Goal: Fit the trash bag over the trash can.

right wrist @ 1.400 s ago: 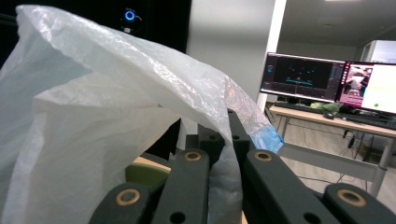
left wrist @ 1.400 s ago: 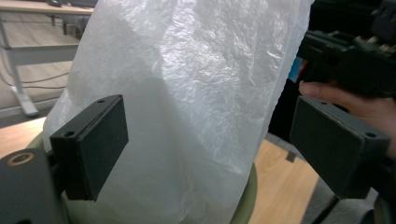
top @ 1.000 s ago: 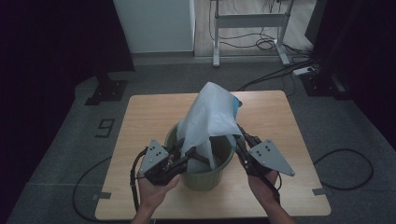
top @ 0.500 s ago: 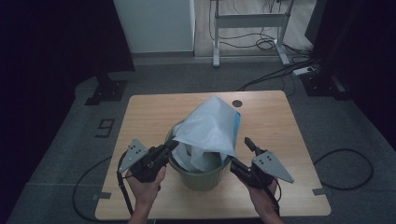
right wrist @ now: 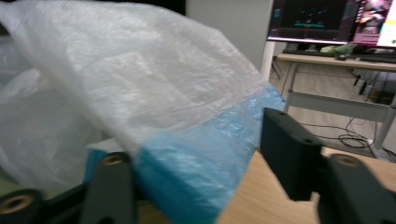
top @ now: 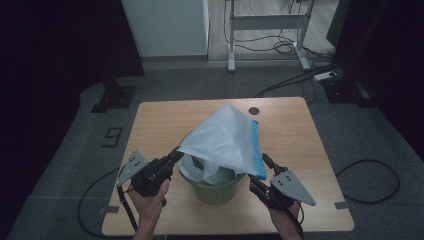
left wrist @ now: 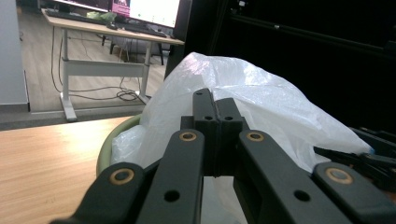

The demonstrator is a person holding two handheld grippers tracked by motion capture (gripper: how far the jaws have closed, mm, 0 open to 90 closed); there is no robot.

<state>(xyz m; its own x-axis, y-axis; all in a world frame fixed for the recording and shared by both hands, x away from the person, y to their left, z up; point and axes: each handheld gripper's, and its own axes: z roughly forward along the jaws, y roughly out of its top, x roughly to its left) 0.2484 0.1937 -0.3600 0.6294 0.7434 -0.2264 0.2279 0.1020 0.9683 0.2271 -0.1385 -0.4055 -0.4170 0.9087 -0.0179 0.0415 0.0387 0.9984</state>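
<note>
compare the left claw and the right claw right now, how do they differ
The left claw has its jaws pressed together, pinching the white plastic bag at its near-left edge; the right claw has its jaws spread apart, the bag's blue edge lying between them. The left claw sits at the left side of the green bin, the right claw at the bin's right side, lower and nearer the table's front. Both are hand-held, black, and point at the bag.

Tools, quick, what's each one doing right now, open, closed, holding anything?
Left tool: closed on the edge of the plastic bag.
Right tool: open, jaws apart, the bag's blue edge draped between them over the bin; not clamped.
</note>
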